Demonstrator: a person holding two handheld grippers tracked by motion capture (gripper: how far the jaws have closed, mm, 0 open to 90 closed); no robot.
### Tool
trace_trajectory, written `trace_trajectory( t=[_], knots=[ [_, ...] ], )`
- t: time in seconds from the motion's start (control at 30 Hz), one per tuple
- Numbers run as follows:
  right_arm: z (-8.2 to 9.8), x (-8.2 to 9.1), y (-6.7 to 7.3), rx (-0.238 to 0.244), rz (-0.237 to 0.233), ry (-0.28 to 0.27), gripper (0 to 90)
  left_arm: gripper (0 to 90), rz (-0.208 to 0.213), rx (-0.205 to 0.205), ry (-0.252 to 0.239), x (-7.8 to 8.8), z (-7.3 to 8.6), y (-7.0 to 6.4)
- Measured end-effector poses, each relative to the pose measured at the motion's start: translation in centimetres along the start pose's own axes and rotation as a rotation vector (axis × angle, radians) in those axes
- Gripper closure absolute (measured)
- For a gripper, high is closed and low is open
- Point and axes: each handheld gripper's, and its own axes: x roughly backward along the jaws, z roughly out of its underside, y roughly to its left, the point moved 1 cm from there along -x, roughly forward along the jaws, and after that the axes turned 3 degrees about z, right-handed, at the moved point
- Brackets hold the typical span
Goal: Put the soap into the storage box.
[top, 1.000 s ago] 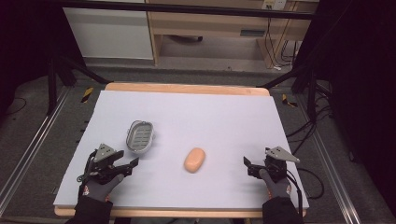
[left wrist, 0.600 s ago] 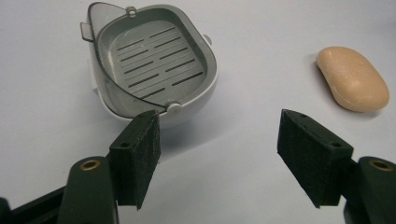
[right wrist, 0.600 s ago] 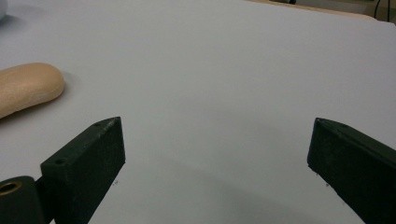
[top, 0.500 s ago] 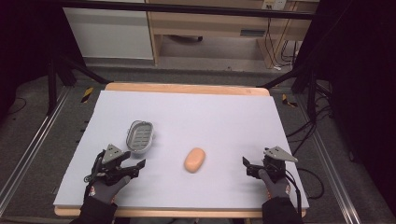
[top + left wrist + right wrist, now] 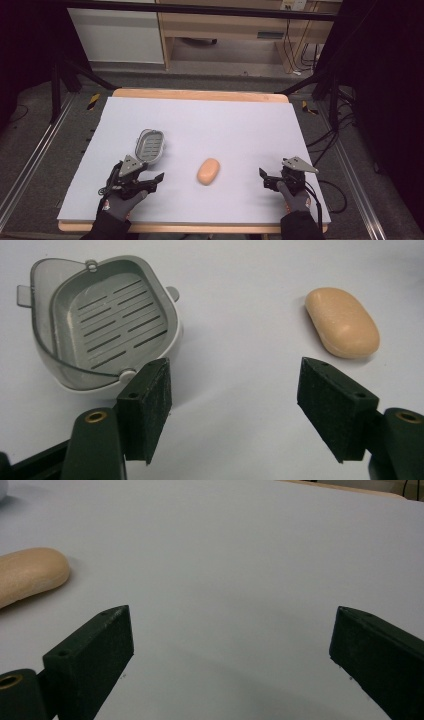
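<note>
On bench (image 5: 310,130): soap (image 5: 208,171) mid-front, bare; dish (image 5: 150,147) just left. Left gripper (image 5: 156,179) and right gripper (image 5: 262,176) both empty, fingers apart. Step, likely: approach. Next calls for closing on soap squarely.

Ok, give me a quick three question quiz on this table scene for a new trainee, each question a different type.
1. True or false: the soap bar lies inside the grey soap dish.
2. Multiple choice: the left gripper is A) shut on the soap bar, B) open with nothing between its fingers, C) shut on the dish.
3. Fill in: on the table, the soap bar lies between the dish and the ___ gripper.

Key: 1 false, it lies on the table apart from the dish. 2 B. 3 right.
</note>
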Motion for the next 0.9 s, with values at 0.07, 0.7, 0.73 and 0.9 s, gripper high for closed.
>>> trace_trajectory(
  t=[0.07, 0.7, 0.73, 0.9],
  knots=[
    [0.0, 0.0, 0.0, -0.002, 0.000, 0.001, 4.1, 29.3, 0.004, -0.009, 0.005, -0.2, -0.1, -0.4],
    [0.0, -0.1, 0.1, -0.013, -0.004, 0.008, 4.0, 29.0, 0.034, -0.059, 0.027, -1.5, -0.8, -2.8],
    [0.0, -0.1, 0.1, -0.014, -0.004, 0.007, 4.0, 29.0, 0.034, -0.069, 0.028, -1.6, -0.9, -3.0],
    [-0.1, 0.0, 0.1, -0.021, -0.004, 0.010, 3.9, 28.9, 0.046, -0.088, 0.029, -1.6, -1.4, -3.7]
  ],
)
